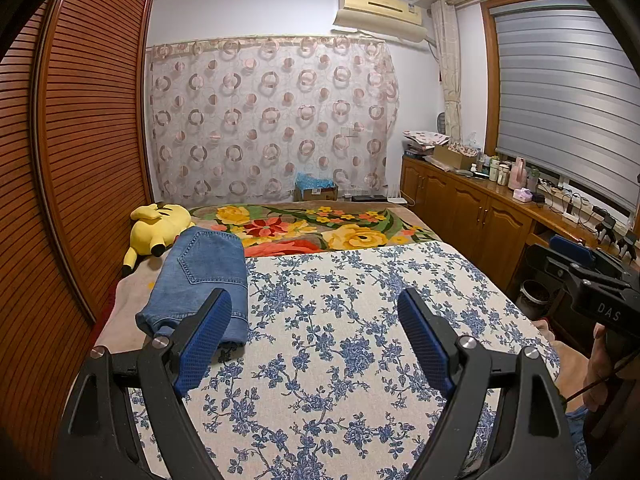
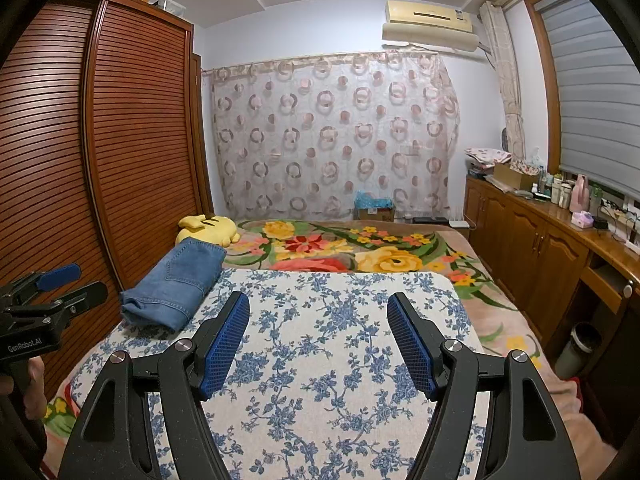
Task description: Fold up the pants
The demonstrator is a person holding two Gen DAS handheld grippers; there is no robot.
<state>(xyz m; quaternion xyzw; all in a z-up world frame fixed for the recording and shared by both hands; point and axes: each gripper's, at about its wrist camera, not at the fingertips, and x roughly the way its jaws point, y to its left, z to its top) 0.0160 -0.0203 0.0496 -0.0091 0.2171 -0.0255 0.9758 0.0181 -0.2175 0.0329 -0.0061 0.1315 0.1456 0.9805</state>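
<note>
Above the bedspread [image 1: 320, 320], both claws gape, holding nothing.

- The left wrist view looks along the left gripper [image 1: 314, 320], tilted slightly down over the bed [image 1: 340, 300] toward the curtained far wall [image 1: 272, 120].
- The right wrist view looks along the right gripper [image 2: 318, 326], facing the same way from further right.
- Both share the bed, folded pants [image 1: 204, 280], wardrobe [image 1: 80, 140], and each catches the other gripper at its edge.
</note>
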